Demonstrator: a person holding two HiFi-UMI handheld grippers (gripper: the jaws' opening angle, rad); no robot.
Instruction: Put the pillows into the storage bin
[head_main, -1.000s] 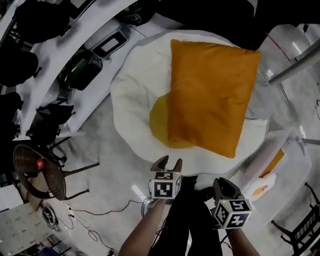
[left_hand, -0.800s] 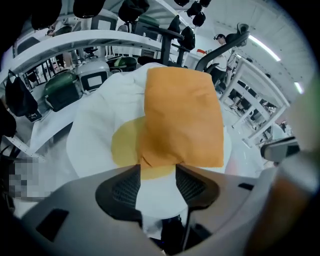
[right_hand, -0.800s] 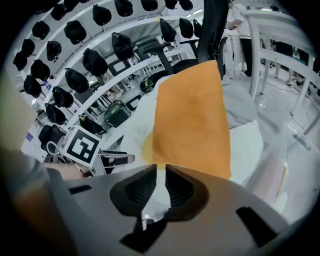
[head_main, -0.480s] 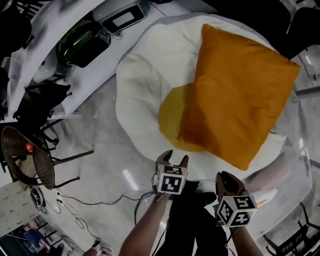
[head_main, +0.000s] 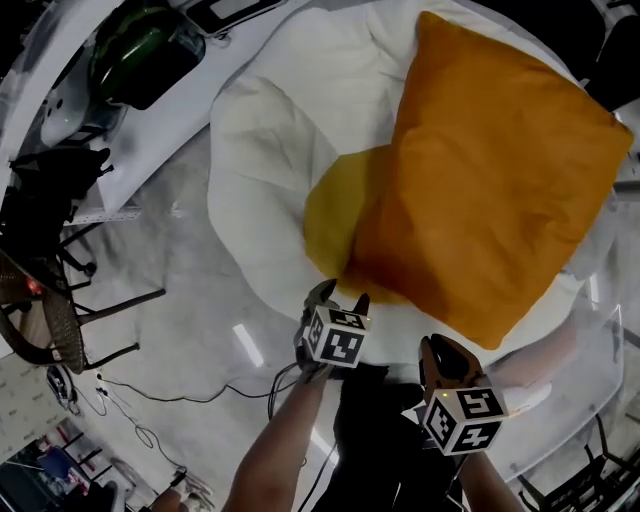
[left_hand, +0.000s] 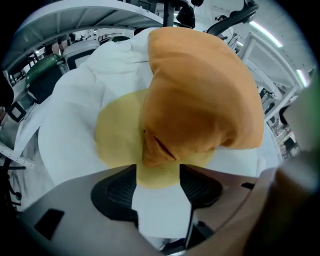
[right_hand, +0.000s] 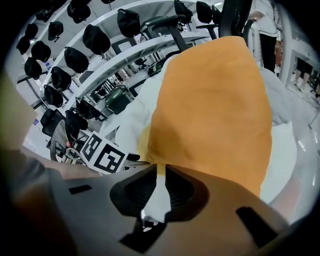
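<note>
Head view: a big white pillow with a yellow centre lies below, an orange pillow resting across its right half. Both forearms reach steeply down at its near edge. The left gripper, jaws just opened wide with nothing between them, hovers by the yellow patch; the right gripper, jaws a narrow slit apart and empty, hangs near the orange pillow's near corner

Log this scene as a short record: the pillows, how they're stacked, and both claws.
top: orange square fabric pillow, lying on the base, covering part of its yellow centre
base: large white fried-egg-shaped cushion
left claw: jaws wide apart, just been opening, nothing gripped
right claw: jaws narrowly apart, nothing gripped
</note>
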